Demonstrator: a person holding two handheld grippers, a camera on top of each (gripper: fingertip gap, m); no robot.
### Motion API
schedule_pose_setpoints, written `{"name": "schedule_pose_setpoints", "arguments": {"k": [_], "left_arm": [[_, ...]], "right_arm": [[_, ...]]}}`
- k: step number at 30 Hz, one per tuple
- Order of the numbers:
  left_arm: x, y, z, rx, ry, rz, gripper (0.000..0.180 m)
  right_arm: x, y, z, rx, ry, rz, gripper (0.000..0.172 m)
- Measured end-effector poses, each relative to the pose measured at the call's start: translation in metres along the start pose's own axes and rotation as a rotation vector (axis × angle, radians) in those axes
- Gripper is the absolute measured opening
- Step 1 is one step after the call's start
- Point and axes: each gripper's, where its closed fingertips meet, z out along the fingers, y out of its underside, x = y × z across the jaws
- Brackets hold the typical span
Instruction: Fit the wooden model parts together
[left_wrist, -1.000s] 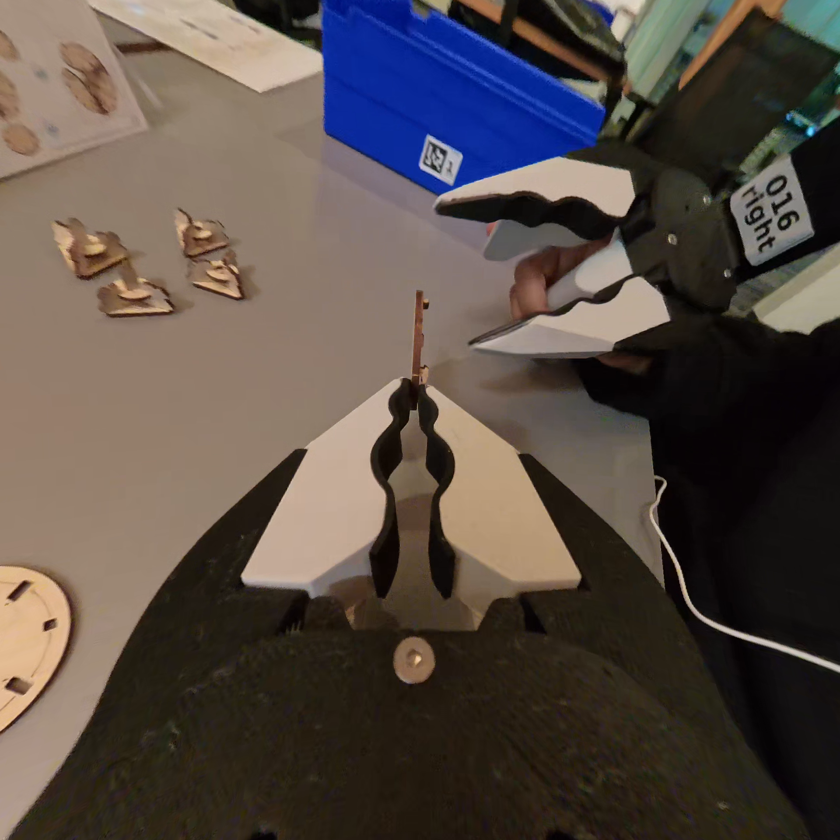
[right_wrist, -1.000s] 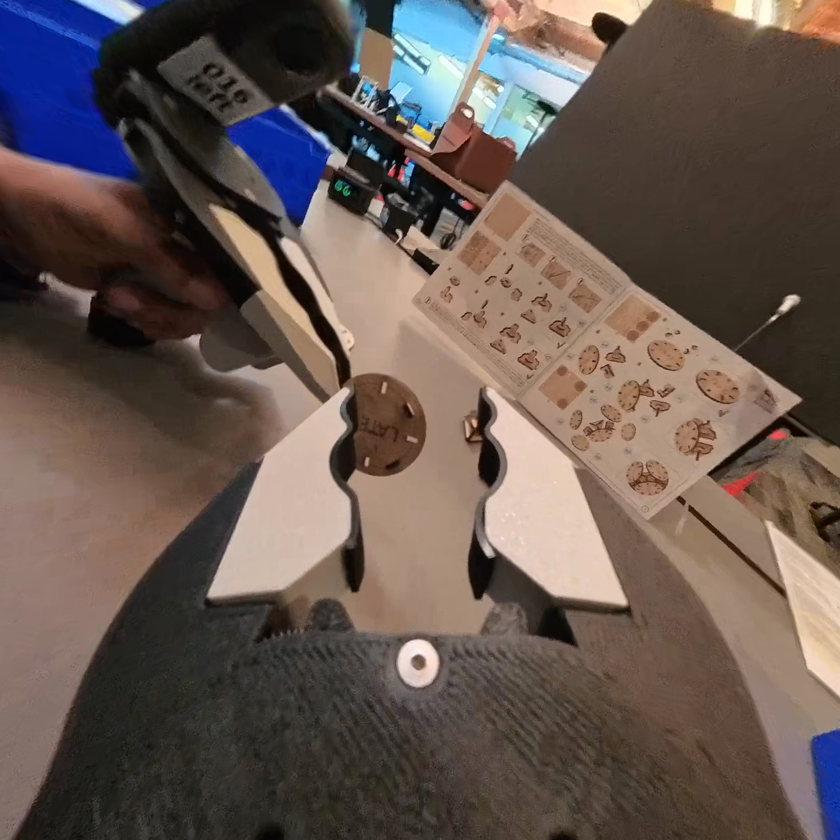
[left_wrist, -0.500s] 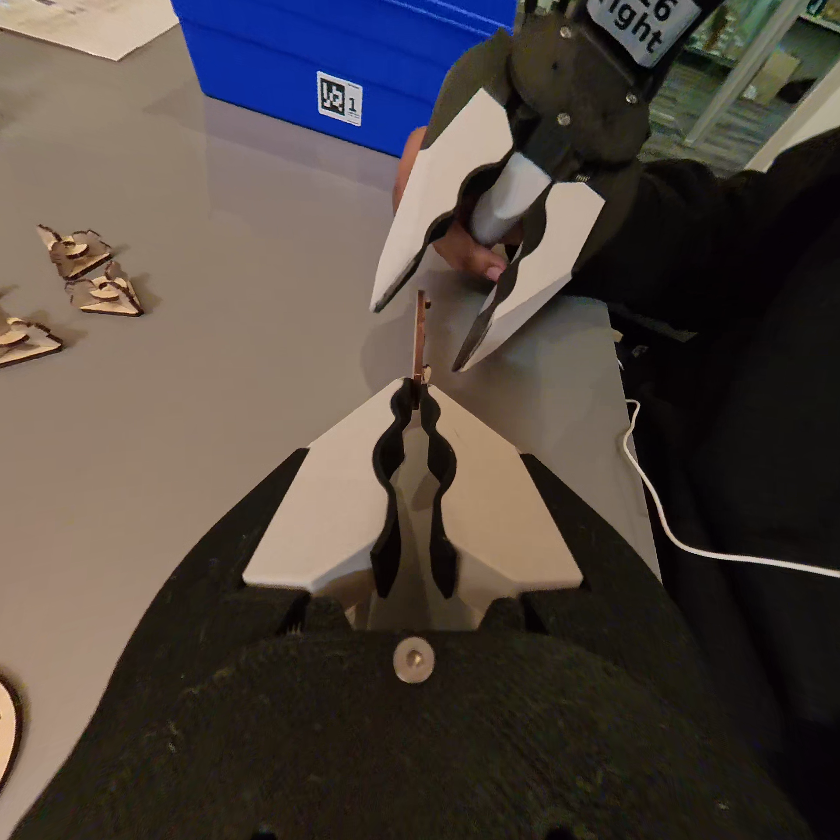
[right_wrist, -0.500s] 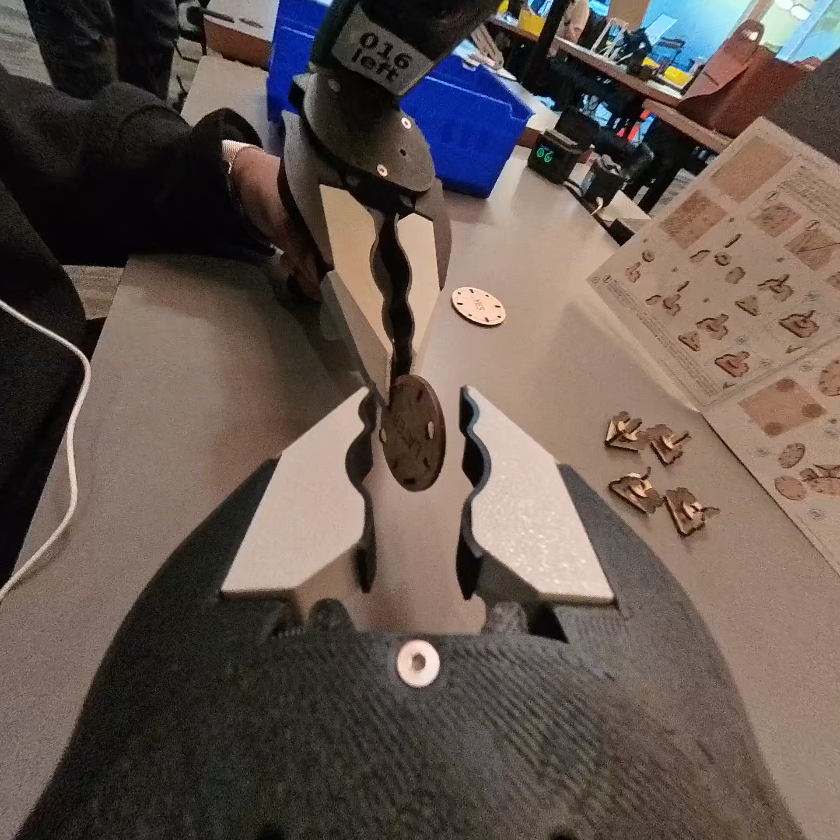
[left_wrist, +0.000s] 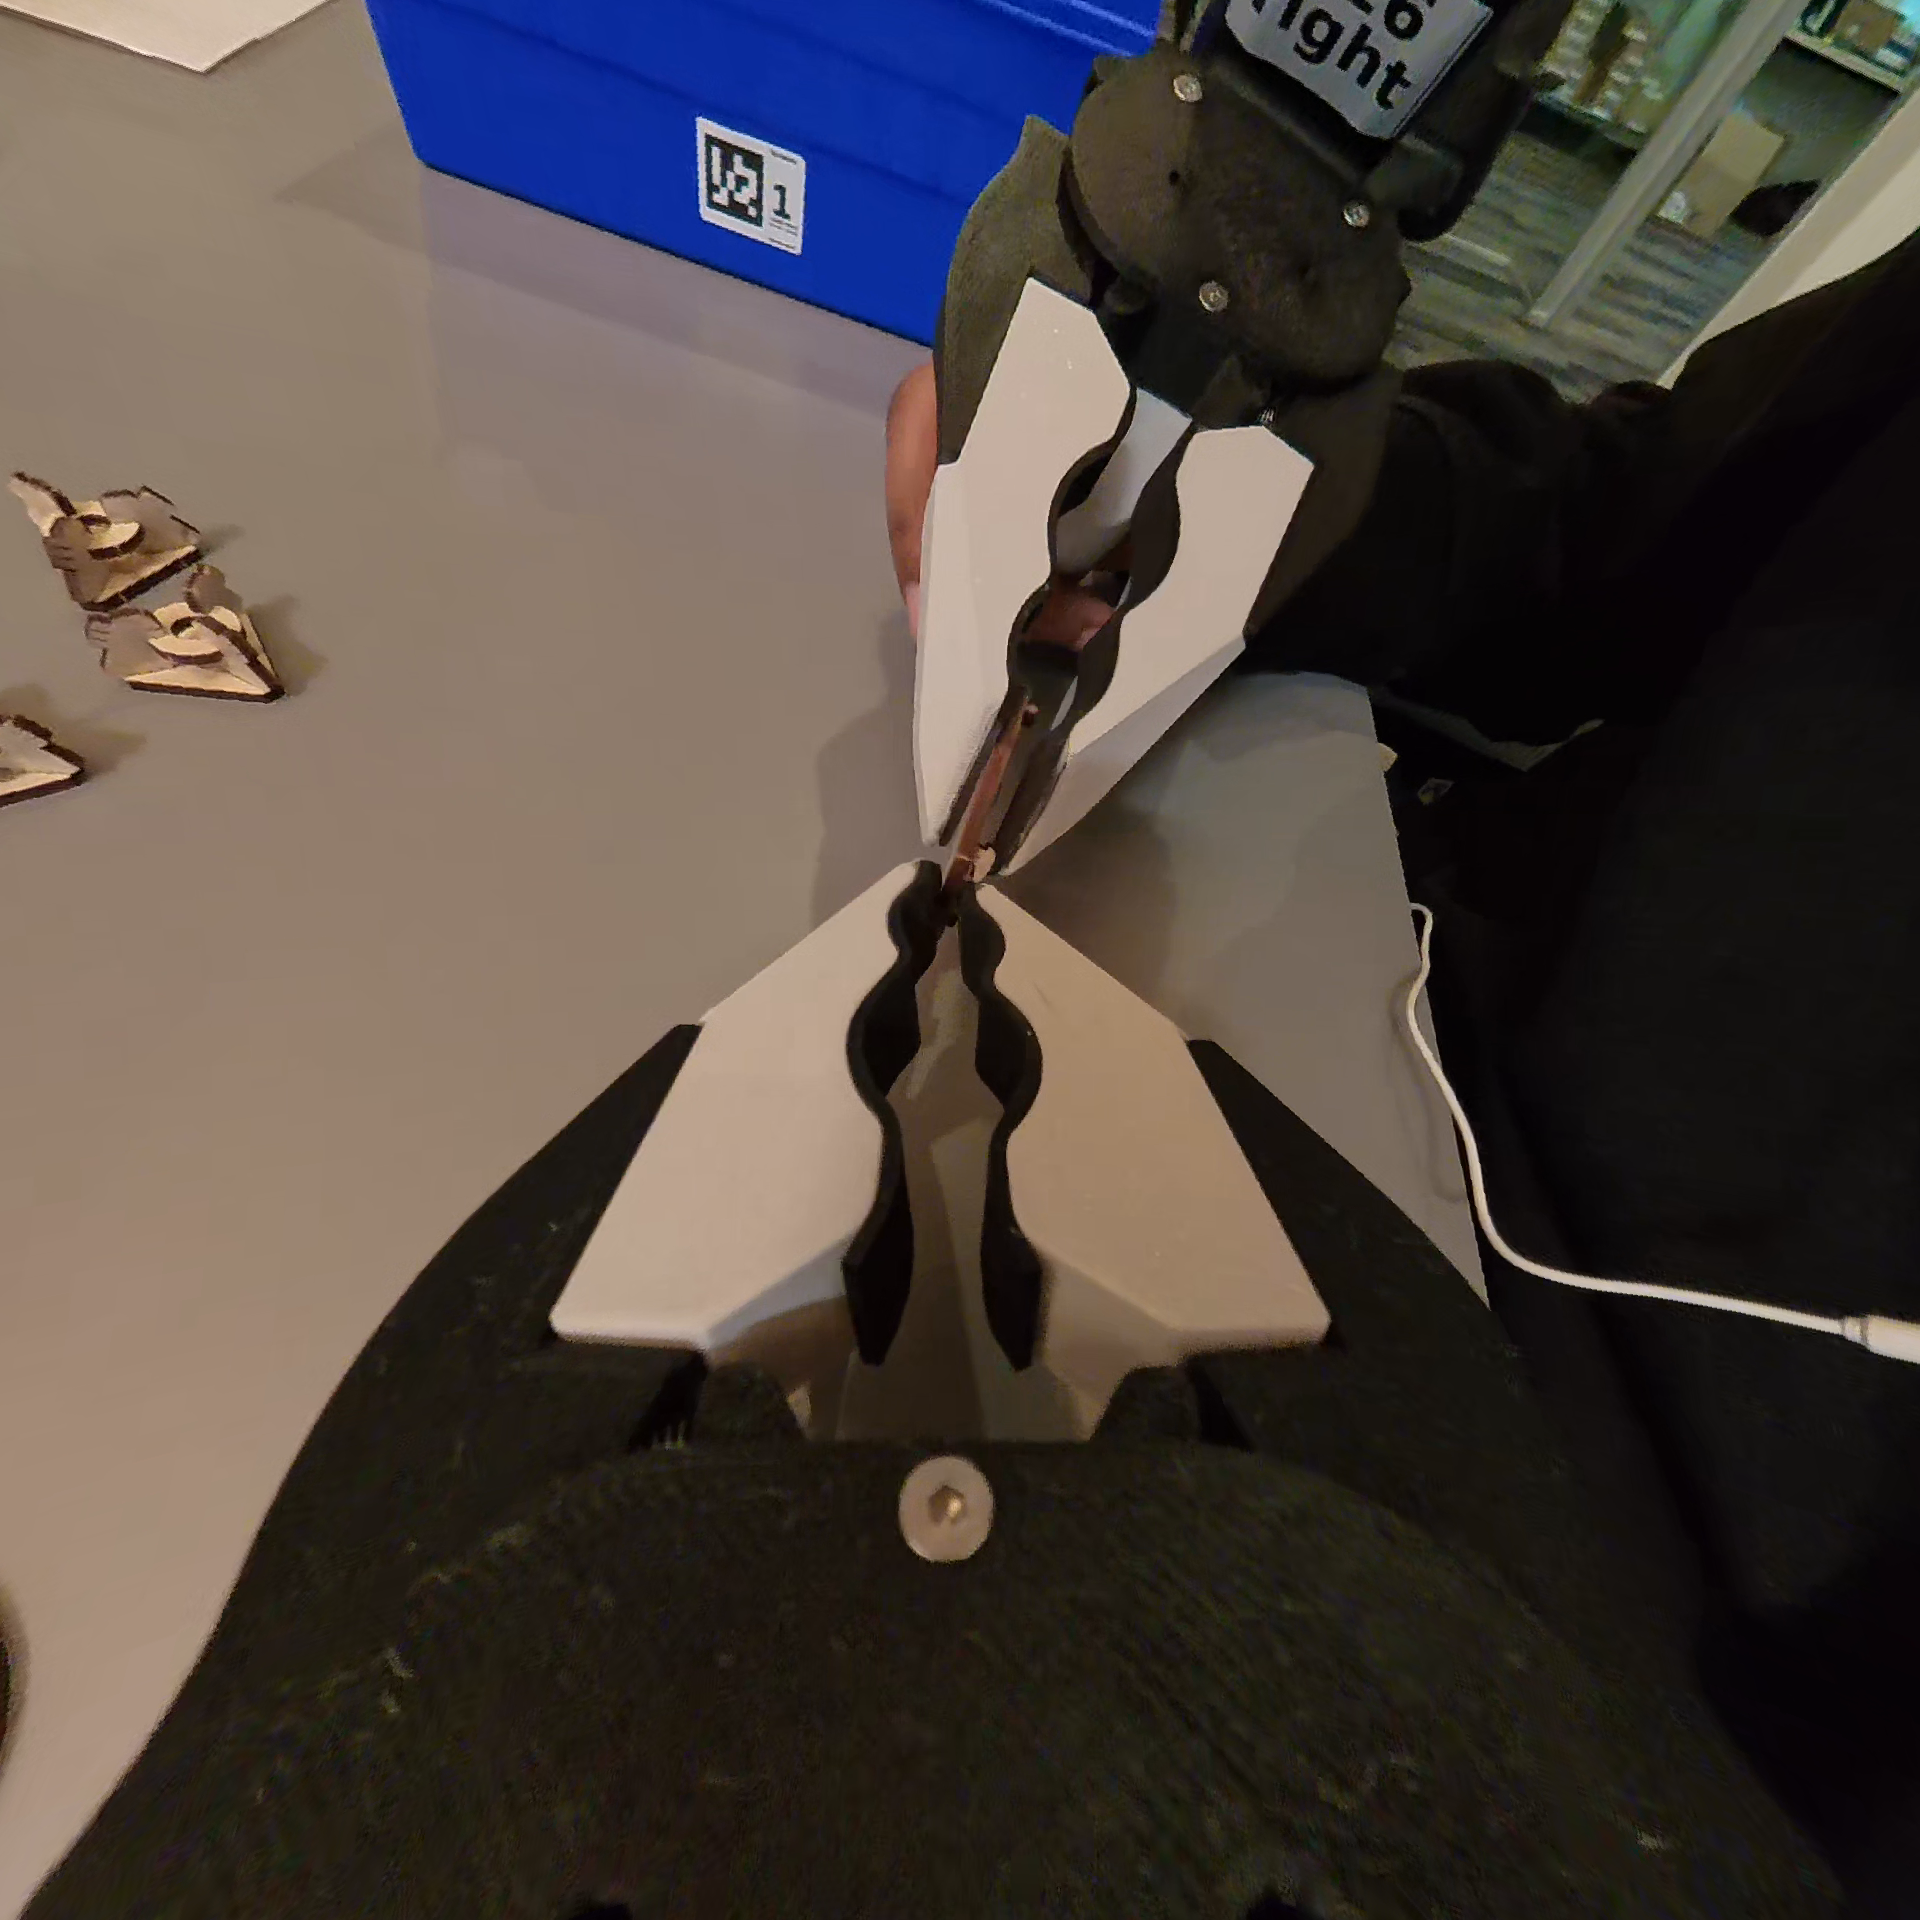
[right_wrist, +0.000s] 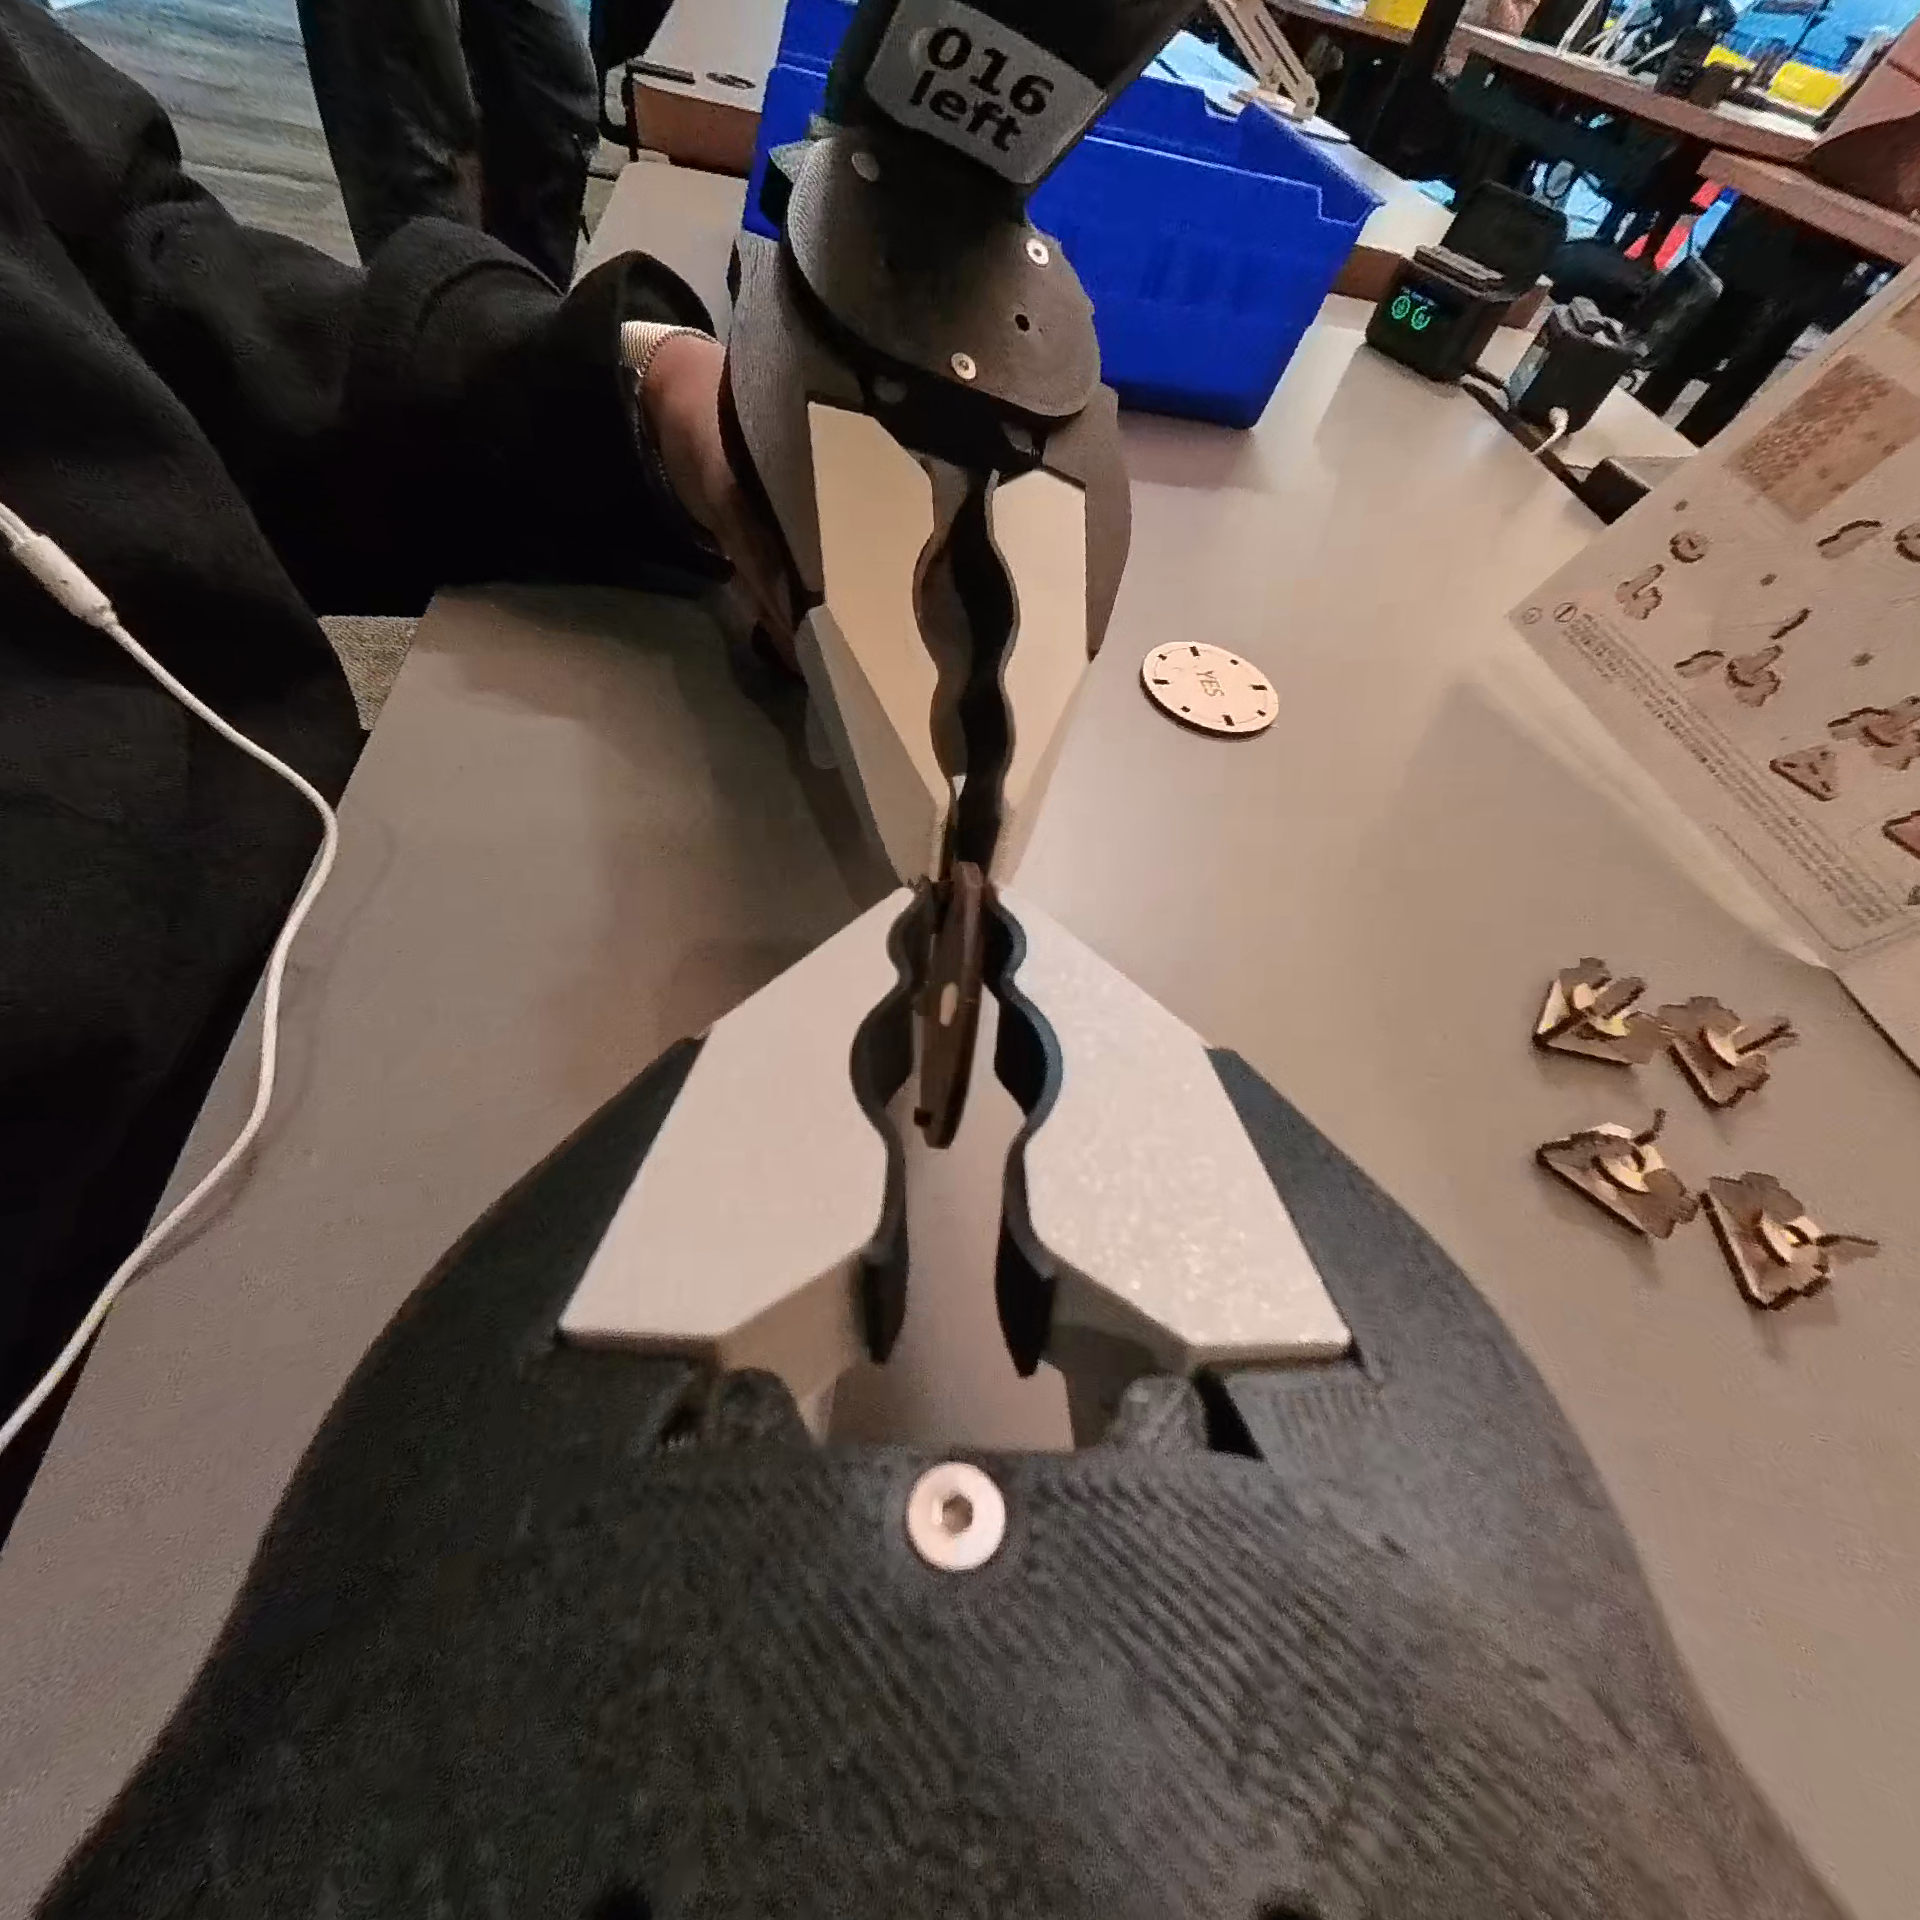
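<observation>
Fingers of both grippers, left (left_wrist: 961, 883) and right (right_wrist: 951, 914), pinch one wooden disc (right_wrist: 948, 1023) edge-on at twelve o'clock; keep both squeezes steady.

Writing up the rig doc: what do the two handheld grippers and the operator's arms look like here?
Both grippers match: a textured black body with a silver centre screw, pale grey wedge-shaped fingers and wavy black pads forming the jaws. The left gripper and right gripper each carry a grey printed tag. The operator wears black sleeves; a white cable trails alongside.
</observation>
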Motion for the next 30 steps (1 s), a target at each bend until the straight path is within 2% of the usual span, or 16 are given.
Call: {"name": "schedule_pose_setpoints", "arguments": {"k": [2,8,30], "left_arm": [[0.0016,0.0013,0.0013,-0.011,0.008,0.002,0.0],[0.0007,0.0033,0.0028,-0.026,0.001,-0.001,0.0],[-0.0016,0.0084,0.0066,-0.067,-0.003,-0.019,0.0]], "right_arm": [[0.0005,0.0,0.0002,0.001,0.004,-0.002,0.011],[-0.0041,0.0028,0.002,-0.021,-0.028,-0.007,0.005],[-0.0039,0.0095,0.0038,-0.074,-0.041,0.081,0.003]]}}
